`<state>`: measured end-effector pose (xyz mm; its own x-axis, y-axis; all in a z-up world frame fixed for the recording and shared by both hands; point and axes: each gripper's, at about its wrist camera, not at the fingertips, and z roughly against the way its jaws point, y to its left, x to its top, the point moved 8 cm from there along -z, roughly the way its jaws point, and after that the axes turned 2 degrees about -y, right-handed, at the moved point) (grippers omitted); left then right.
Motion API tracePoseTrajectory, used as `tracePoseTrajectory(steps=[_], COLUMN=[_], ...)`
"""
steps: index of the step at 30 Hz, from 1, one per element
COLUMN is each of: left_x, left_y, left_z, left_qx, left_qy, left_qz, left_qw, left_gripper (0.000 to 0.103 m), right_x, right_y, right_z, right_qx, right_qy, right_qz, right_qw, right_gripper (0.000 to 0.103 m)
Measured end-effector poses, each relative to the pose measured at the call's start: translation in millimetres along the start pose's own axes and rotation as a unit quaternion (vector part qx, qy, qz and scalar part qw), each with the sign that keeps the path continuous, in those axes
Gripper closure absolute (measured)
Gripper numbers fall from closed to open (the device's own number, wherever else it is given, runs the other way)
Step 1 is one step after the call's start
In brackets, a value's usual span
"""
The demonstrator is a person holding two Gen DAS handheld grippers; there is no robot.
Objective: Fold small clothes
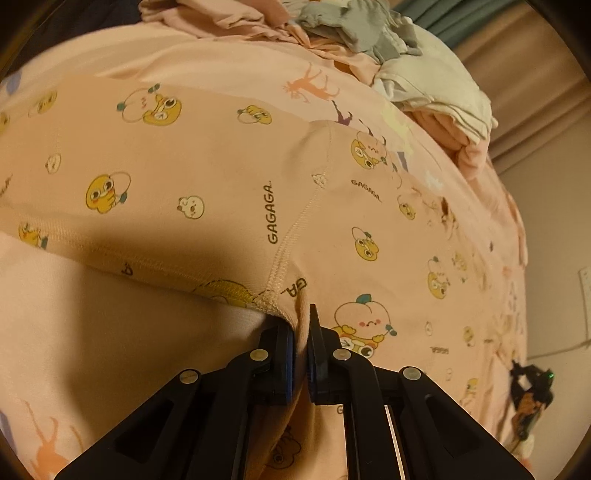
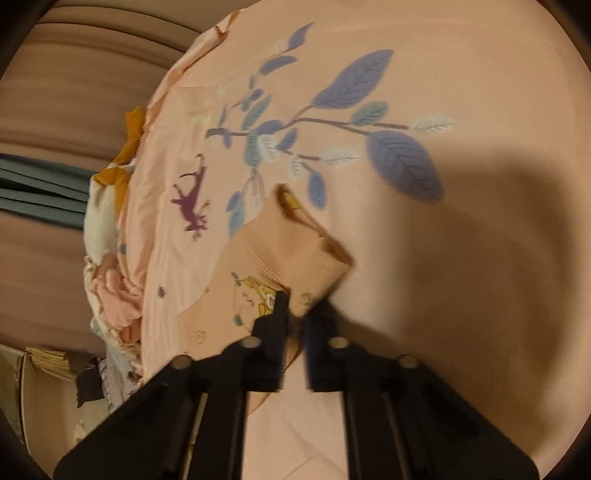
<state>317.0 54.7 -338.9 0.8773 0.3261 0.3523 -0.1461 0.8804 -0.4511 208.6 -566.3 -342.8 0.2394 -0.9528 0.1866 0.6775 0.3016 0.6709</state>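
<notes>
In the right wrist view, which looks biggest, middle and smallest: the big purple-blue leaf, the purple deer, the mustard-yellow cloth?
As they look:
1. big purple-blue leaf
2. purple deer print
3. mustard-yellow cloth, though partly hidden and farther away, so close to the deer.

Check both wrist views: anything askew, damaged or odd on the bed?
Nothing damaged or spilled. The left gripper and right gripper each pinch the printed garment. Only untidy spot: the heap of unfolded clothes at the bedsheet's edge.

We see a bed under a peach sheet (image 2: 461,280) printed with blue leaves and small deer, lit warmly with soft shadows falling across it. Beyond the bed's edge hang beige curtains (image 2: 55,122) beside a teal curtain (image 1: 436,22), and a cardboard box (image 2: 33,380) sits below.
</notes>
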Motion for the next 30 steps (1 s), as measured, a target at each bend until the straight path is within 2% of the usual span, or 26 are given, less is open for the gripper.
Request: tracePoseTrajectory(steps=[2,5,6,9,11,14,16,17,18,21,23,25,26,27,28,29,30], left_x=[0.5,0.3,0.3,1.0,1.5,1.2,0.6,0.7,1.0,-0.3,-0.1,2.6,4.8,8.2,10.8,14.3,18.7], left_y=[-0.8,-5.6,-7.2,-9.6,-7.9,-6.8,-7.7,-8.2,-8.9,-9.8,-8.9,-5.9,-4.9,-2.9,-1.9,-1.3,-2.0], left_z=[-0.7,-0.8,-1.2,-1.8,-1.6,-0.8,-0.3,0.0,1.2,8.2,16.8,30.3,39.9,51.7,59.9,68.6,76.9], left_qx=[0.006,0.03,0.038,0.052,0.049,0.042,0.045,0.05,0.054,0.065,0.067,0.066,0.056,0.051,0.054,0.06,0.063], left_qy=[-0.003,-0.011,-0.013,-0.016,-0.015,-0.017,-0.018,-0.019,-0.02,-0.019,-0.014,-0.016,-0.025,-0.037,-0.044,-0.053,-0.068], left_qz=[-0.008,-0.041,-0.049,-0.064,-0.065,-0.069,-0.076,-0.079,-0.08,-0.082,-0.081,-0.078,-0.075,-0.073,-0.074,-0.073,-0.067], left_qw=[0.9999,0.9986,0.998,0.9965,0.9966,0.9966,0.9959,0.9955,0.9951,0.9944,0.9944,0.9947,0.9953,0.9953,0.9948,0.9941,0.9935], left_gripper=[0.094,0.095,0.095,0.096,0.096,0.096,0.096,0.096,0.096,0.096,0.094,0.093,0.087,0.079,0.054,0.035,0.033], right_x=[0.6,-4.3,-7.3,-25.9,-49.3,-109.4,-165.5,-195.7,-235.5,-320.0,-376.9,-407.3,-424.3,-441.8,-447.6,-452.8,-446.0], right_y=[8.7,44.3,58.5,123.4,174.2,256.6,307.3,328.7,351.3,372.8,374.2,365.6,360.1,351.2,340.6,334.8,328.1], right_z=[1.9,4.0,4.2,5.7,6.0,3.6,-2.2,-7.2,-16.3,-45.0,-74.2,-92.4,-104.5,-116.0,-118.0,-118.3,-110.2], right_qx=[-0.006,-0.068,-0.07,-0.026,-0.011,0.054,0.091,0.101,0.109,0.108,0.086,0.058,0.041,0.024,0.019,0.019,0.025], right_qy=[-0.012,-0.029,-0.029,-0.023,-0.023,0.001,0.025,0.039,0.058,0.109,0.147,0.156,0.172,0.21,0.234,0.26,0.261], right_qz=[0.021,0.124,0.146,0.189,0.239,0.306,0.351,0.376,0.412,0.468,0.501,0.531,0.546,0.558,0.561,0.559,0.555], right_qw=[1.0,0.99,0.986,0.981,0.971,0.95,0.932,0.92,0.903,0.87,0.848,0.831,0.819,0.802,0.794,0.787,0.789], right_gripper=[0.097,0.097,0.097,0.097,0.097,0.097,0.097,0.097,0.097,0.097,0.096,0.092,0.088,0.079,0.074,0.072,0.072])
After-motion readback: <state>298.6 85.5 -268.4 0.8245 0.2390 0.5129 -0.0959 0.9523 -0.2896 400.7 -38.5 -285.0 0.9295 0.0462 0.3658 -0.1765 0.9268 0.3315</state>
